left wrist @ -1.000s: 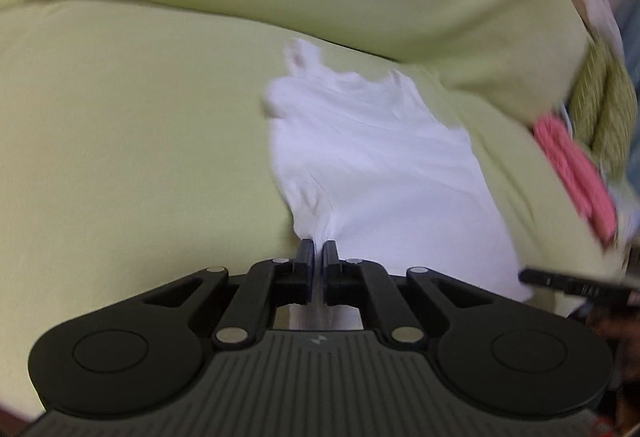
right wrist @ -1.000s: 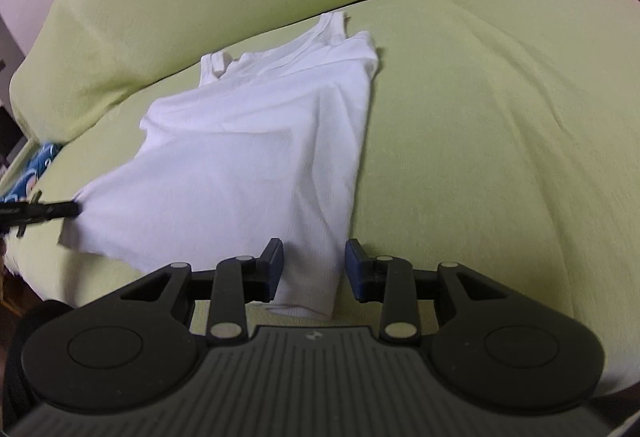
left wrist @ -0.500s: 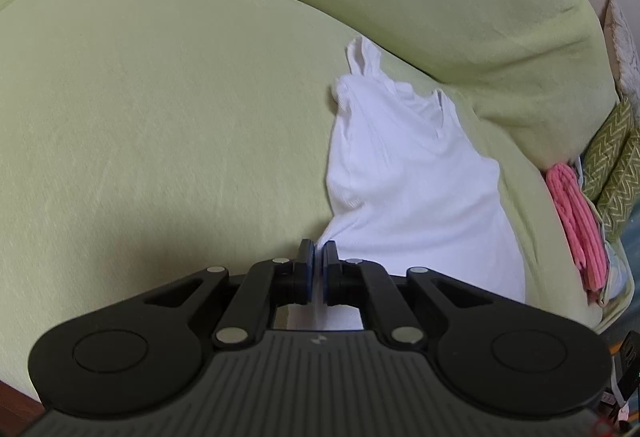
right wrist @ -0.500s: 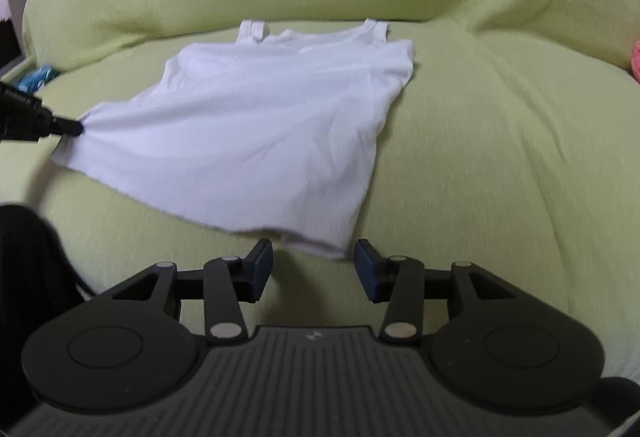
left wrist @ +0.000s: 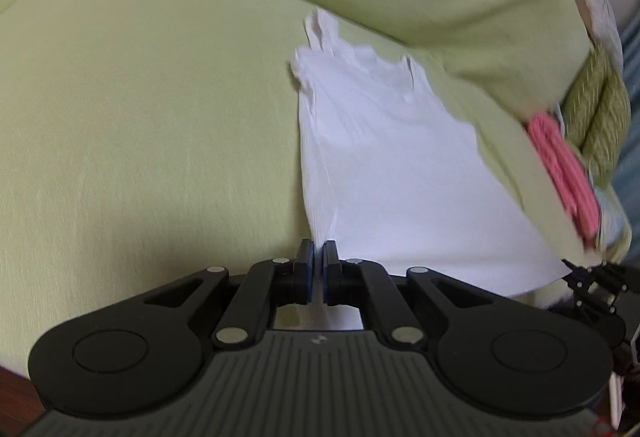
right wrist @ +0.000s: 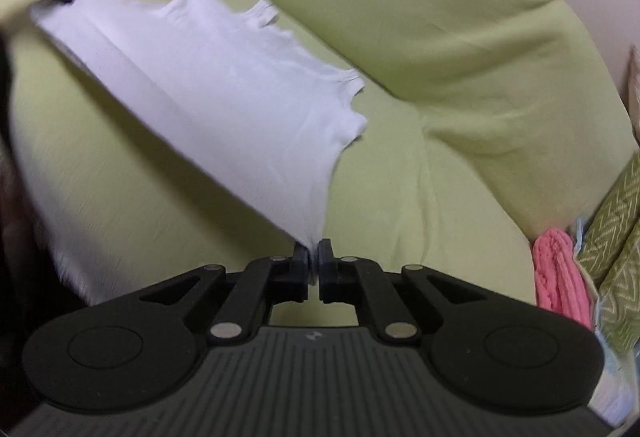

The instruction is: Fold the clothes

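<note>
You've got both hem corners of the white tank top (left wrist: 384, 157) pinched, left gripper (left wrist: 319, 257) and right gripper (right wrist: 313, 257) jaws clamped, over the green sofa (right wrist: 460, 165).

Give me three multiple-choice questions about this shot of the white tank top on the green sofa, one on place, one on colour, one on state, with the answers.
1. Where does the pink knitted cloth lie?
A. On top of the white sleeveless tank top
B. At the sofa's edge beside the green patterned cushions
C. In a gripper

2. What colour is the sofa cover?
A. Light yellow-green
B. Grey
C. Dark blue

3. How is the white sleeveless tank top held?
A. By neither gripper
B. Only by the left gripper
C. At both hem corners, one per gripper

Answers: B, the pink cloth sits against the green patterned cushions, clear of the top. A, the cover is yellow-green in both views. C, the left gripper and the right gripper each pinch a hem corner; the right jaws have just closed on theirs.
</note>
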`<state>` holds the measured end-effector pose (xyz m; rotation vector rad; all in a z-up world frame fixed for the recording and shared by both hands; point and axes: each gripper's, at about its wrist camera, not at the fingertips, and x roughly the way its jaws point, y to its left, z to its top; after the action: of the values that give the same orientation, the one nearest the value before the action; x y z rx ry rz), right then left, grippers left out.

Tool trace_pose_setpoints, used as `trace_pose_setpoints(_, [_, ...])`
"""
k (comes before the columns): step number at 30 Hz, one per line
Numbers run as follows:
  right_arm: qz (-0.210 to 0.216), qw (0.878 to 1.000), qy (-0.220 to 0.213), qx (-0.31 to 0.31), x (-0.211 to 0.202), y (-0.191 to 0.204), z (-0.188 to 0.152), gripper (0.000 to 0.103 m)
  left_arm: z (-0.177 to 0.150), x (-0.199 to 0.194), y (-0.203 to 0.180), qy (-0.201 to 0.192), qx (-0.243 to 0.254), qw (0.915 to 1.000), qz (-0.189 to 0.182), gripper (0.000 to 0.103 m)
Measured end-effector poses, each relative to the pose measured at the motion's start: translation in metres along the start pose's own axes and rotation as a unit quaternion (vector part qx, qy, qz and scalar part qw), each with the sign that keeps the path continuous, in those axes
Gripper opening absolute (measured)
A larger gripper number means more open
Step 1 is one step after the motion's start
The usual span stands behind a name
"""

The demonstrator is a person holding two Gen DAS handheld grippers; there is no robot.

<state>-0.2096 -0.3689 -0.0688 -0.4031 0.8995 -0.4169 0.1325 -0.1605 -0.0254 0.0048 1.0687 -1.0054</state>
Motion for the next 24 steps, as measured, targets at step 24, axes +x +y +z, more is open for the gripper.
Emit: trace_pose_setpoints(24, [0.134, 0.959, -0.042, 0.244, 0.121, -0.104, 0.049, 0.023, 0.153, 0.094, 0.006, -0.018, 0.054, 0.9984, -0.002, 0.036])
